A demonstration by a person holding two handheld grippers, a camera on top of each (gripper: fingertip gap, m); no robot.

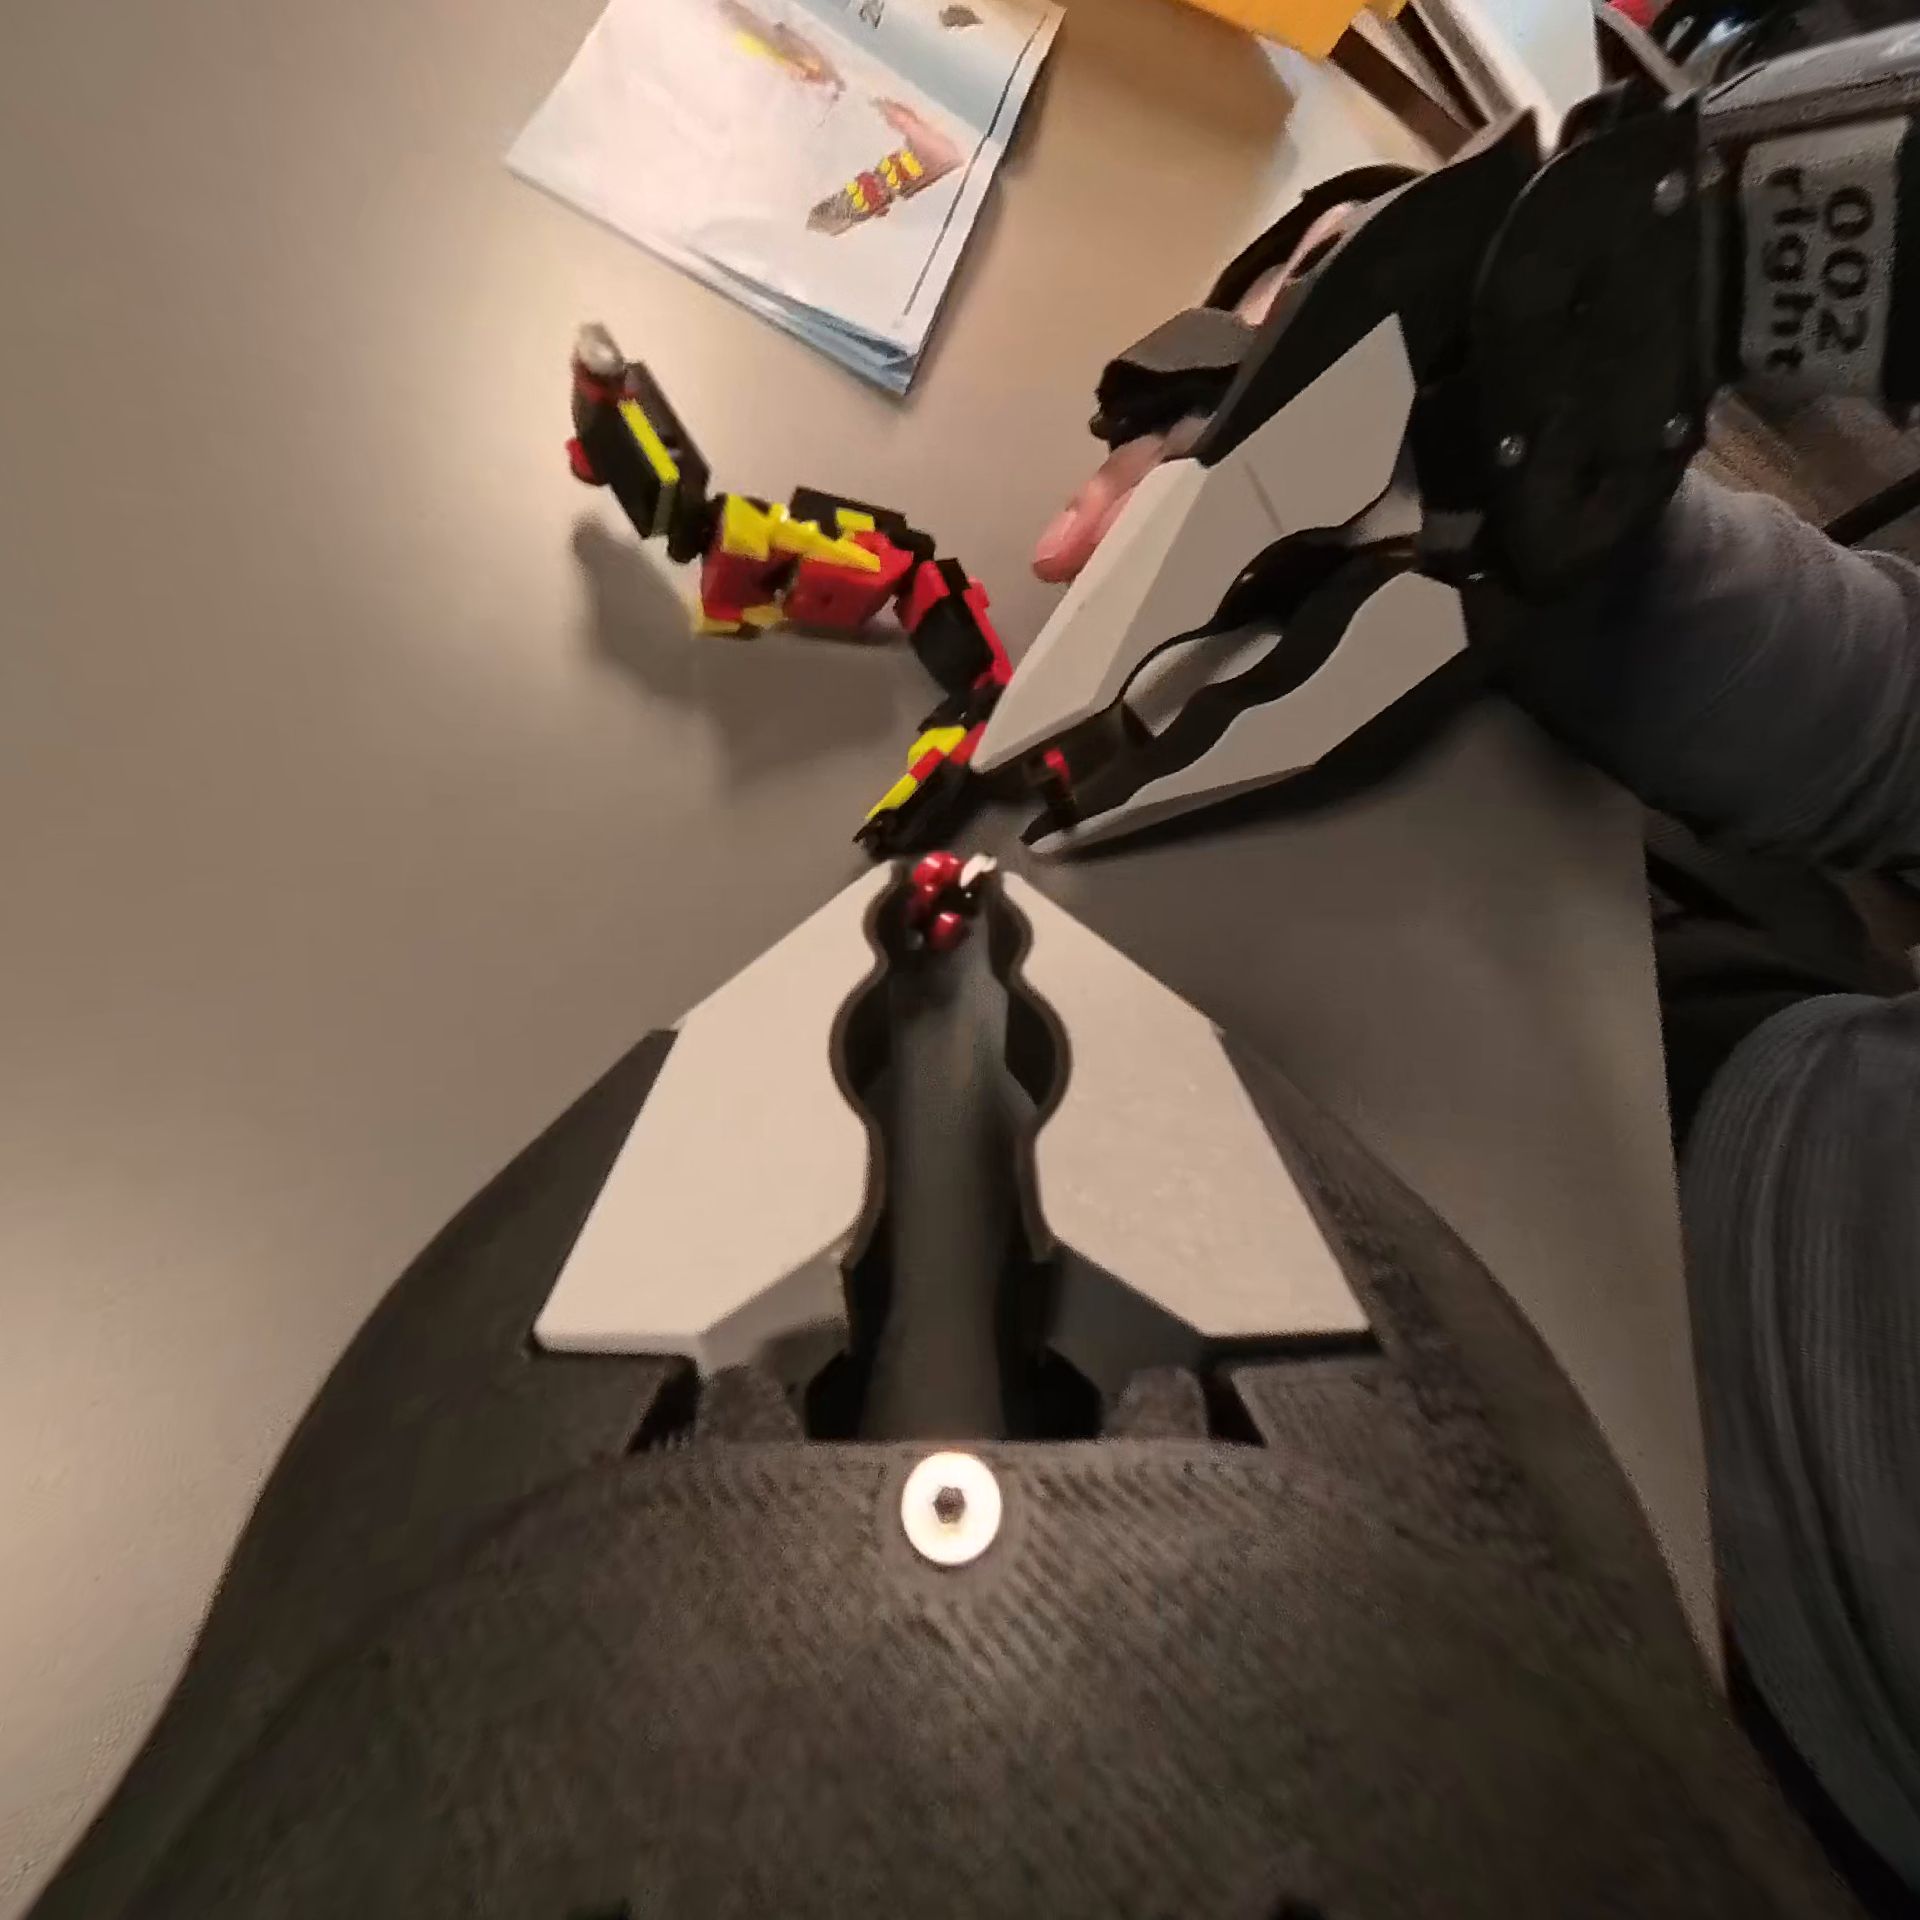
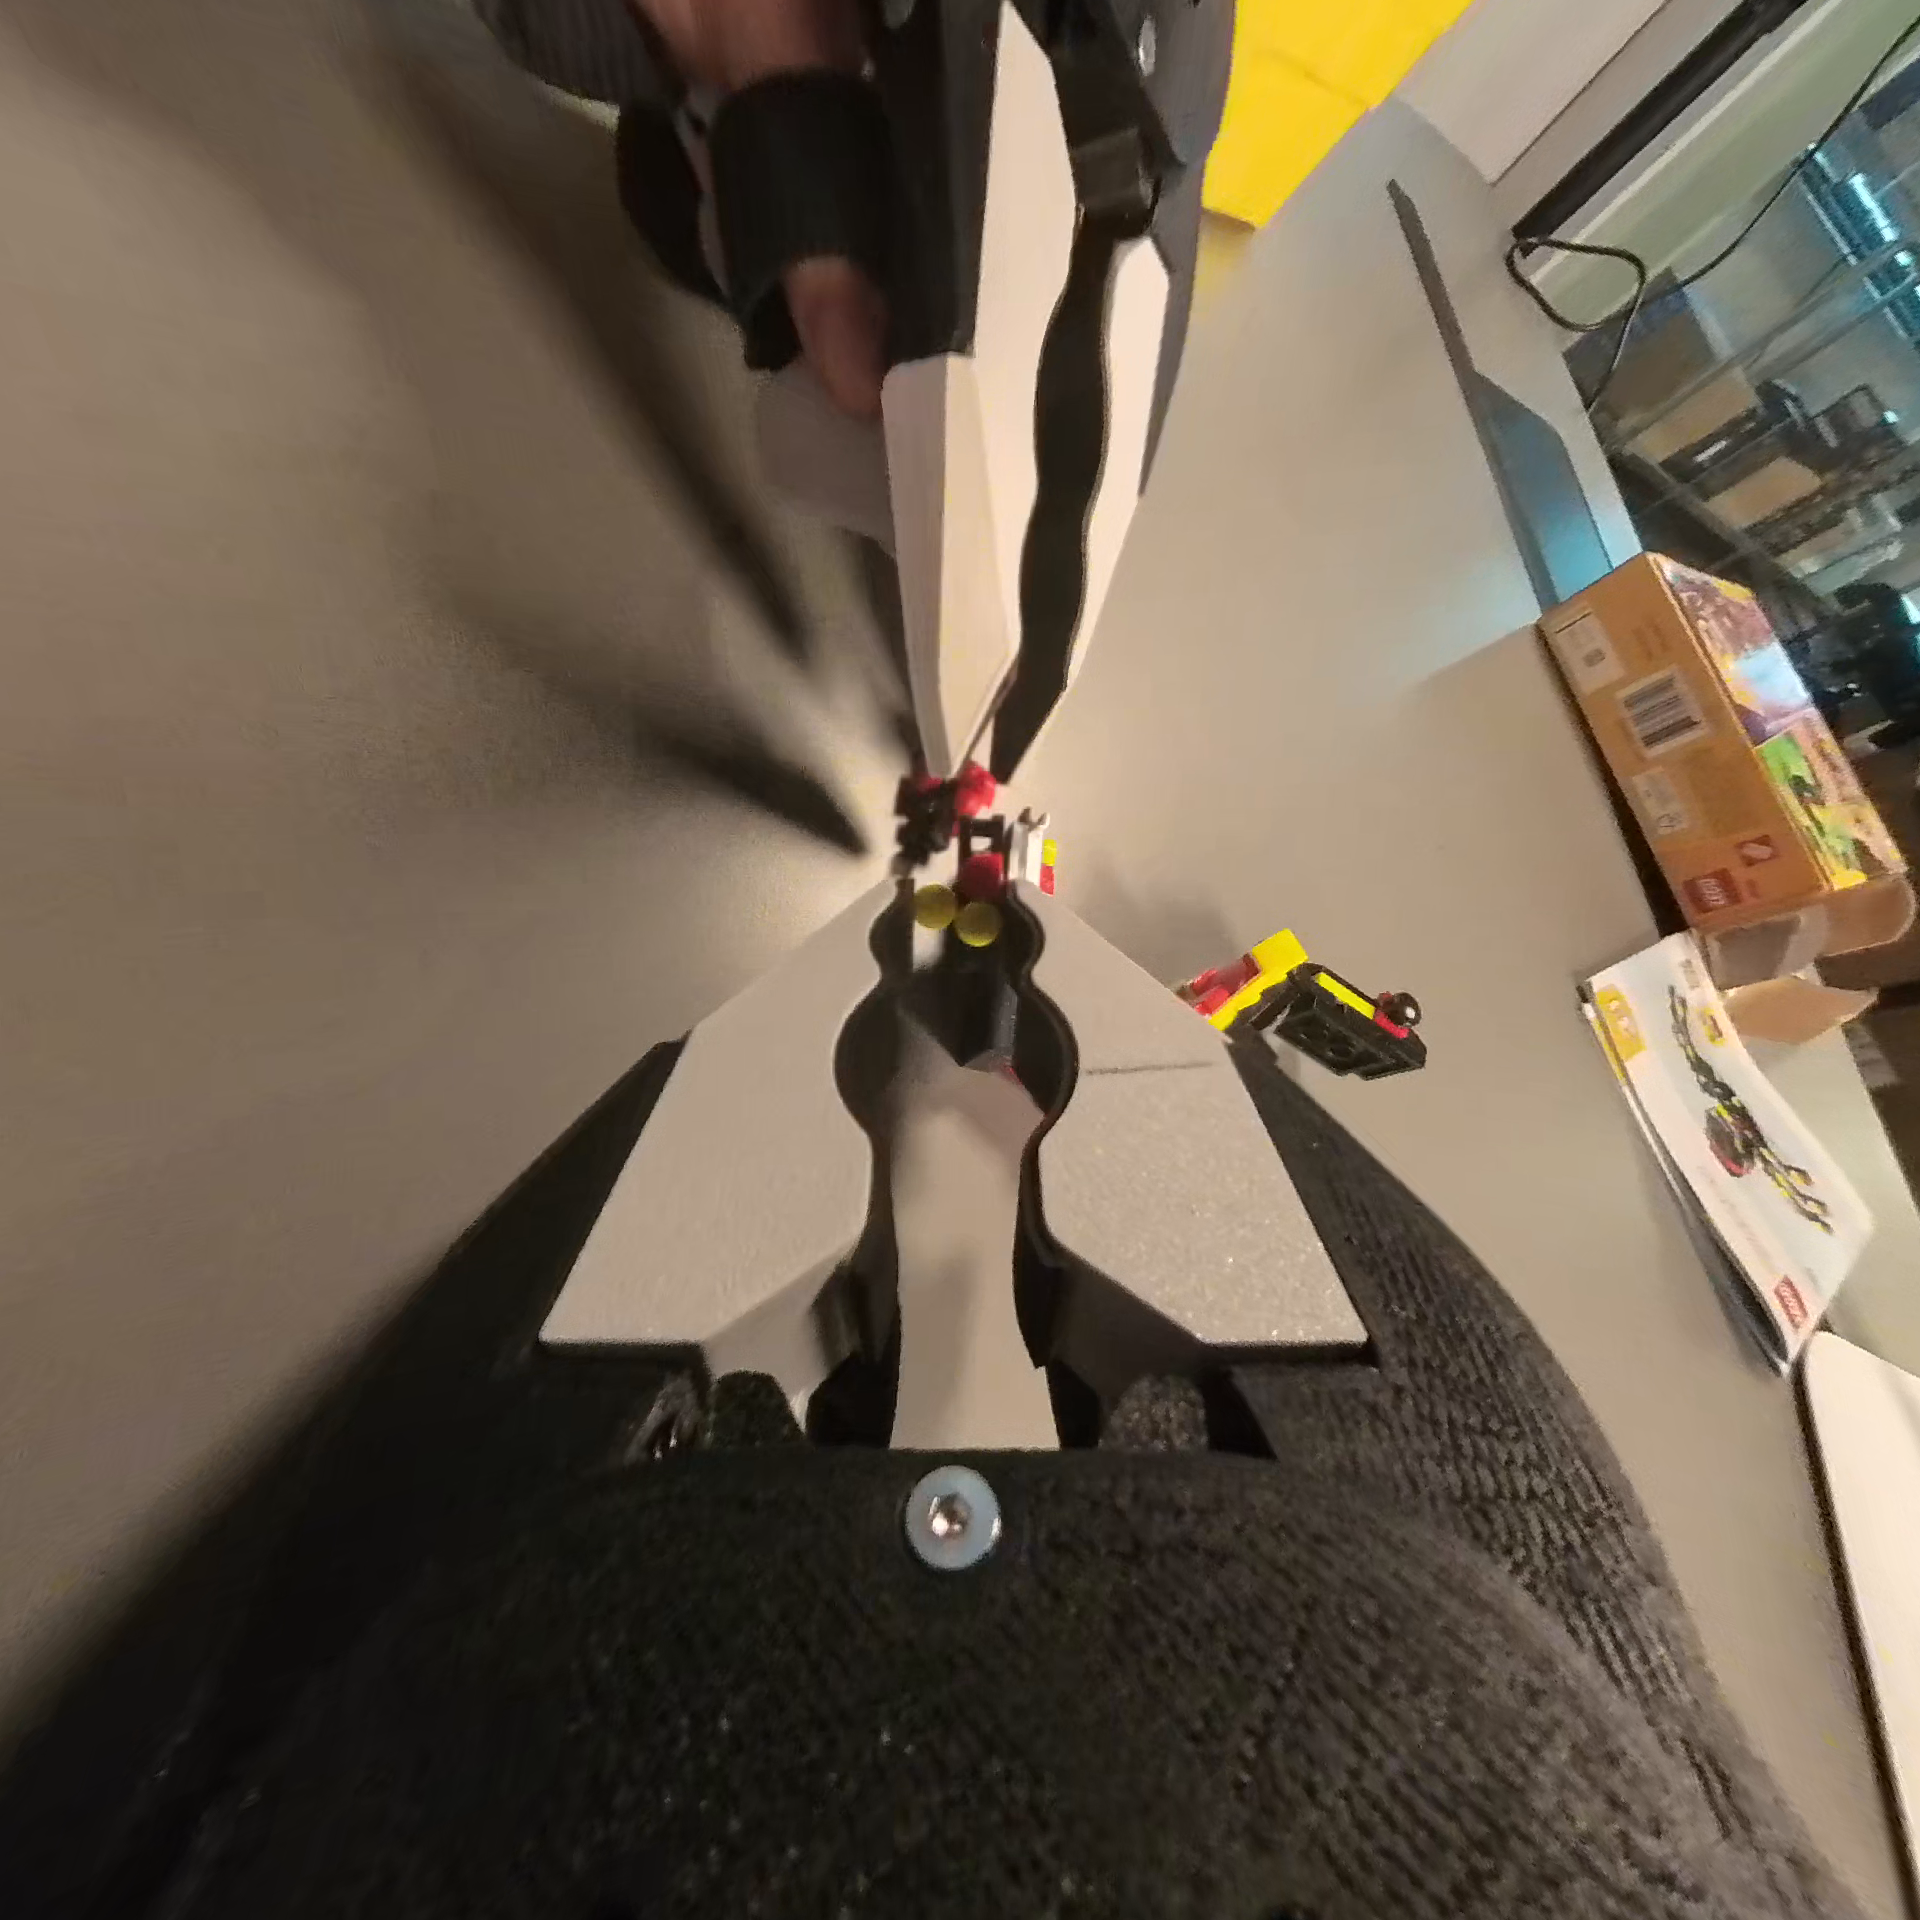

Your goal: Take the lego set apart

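**Two pinches on one end of the snake-like model**

A plain beige table [image 1: 260,727] fills both views, with shelving and glass partitions of a workroom blurred at about two o'clock in the right wrist view. On the table lies the lego model [image 1: 800,561], a jointed chain of red, black and yellow bricks running from ten o'clock toward the centre of the left wrist view.

The left gripper [image 1: 940,894] has its jaws drawn nearly together on a small red-and-black piece [image 1: 935,902] at the fingertips, just clear of the chain's near end. The right gripper [image 2: 961,914] is likewise almost closed, pinching the model's end segment [image 2: 971,883], whose yellow studs and red brick show between its tips; the rest of the chain trails off toward three o'clock.

Judging from this, the small piece looks just separated, or nearly so; whether any stud still joins it I cannot tell. To do the step well, the right gripper should keep the end segment pinned low and steady while the left draws straight away along the stud axis, not sideways, since a twist could flick the tiny piece out of the tips. It then wants setting down on bare table.

At twelve o'clock in the left wrist view lies the instruction booklet [image 1: 790,177]; the cardboard box [image 2: 1725,748] stands at three o'clock in the right wrist view. Both are well apart from the work. Only the crossing gripper tips crowd each other.
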